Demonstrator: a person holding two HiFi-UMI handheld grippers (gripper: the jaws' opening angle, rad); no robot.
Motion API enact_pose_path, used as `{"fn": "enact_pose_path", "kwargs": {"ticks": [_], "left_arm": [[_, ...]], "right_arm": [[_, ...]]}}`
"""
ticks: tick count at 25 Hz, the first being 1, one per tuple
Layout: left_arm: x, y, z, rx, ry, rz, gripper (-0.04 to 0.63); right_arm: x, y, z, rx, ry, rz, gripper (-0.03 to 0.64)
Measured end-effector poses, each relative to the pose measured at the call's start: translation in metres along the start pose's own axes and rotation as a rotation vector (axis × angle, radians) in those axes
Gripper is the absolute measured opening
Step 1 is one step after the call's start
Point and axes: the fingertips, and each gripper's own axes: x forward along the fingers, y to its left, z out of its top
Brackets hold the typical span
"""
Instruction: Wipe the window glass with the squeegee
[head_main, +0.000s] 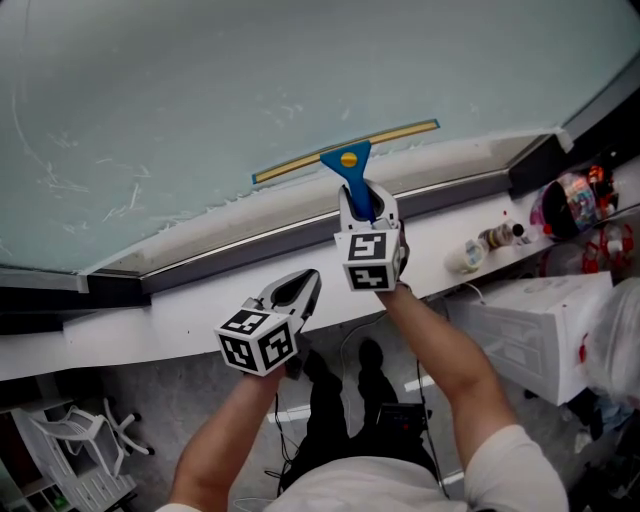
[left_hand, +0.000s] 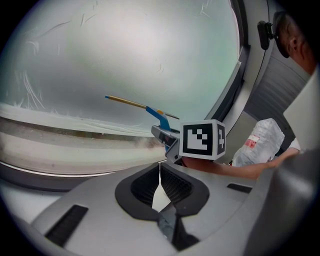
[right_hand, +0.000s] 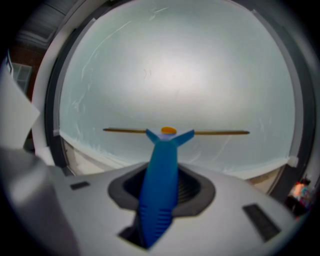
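Note:
The window glass (head_main: 250, 80) fills the upper head view, with foam streaks at its left and along the bottom edge. A squeegee (head_main: 348, 160) with a blue handle and a long yellow blade lies against the lower glass, just above the frame. My right gripper (head_main: 368, 205) is shut on the blue handle (right_hand: 161, 185), and the blade (right_hand: 210, 132) runs level across the pane. My left gripper (head_main: 306, 285) hangs lower and to the left, over the white sill (head_main: 180, 320), jaws closed and empty (left_hand: 160, 169).
Small bottles (head_main: 500, 238) stand on the sill's right end, beside a bag of colourful items (head_main: 575, 200). A white plastic bag (head_main: 540, 320) sits below them. A white chair (head_main: 85, 440) is at the lower left. The dark window frame (head_main: 250, 250) runs under the glass.

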Motion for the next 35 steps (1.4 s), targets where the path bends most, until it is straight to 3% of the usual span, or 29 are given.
{"fn": "enact_pose_path", "kwargs": {"ticks": [24,35], "left_arm": [[0.023,0.020,-0.025,-0.020,0.046,-0.004,0.034],[0.031,0.029,-0.033,-0.017,0.060,-0.004,0.034]], "right_arm": [[0.020,0.003,-0.064,-0.023,0.085,0.008,0.129],[0.027,0.004,-0.074,-0.004,0.045,0.031,0.126]]}}
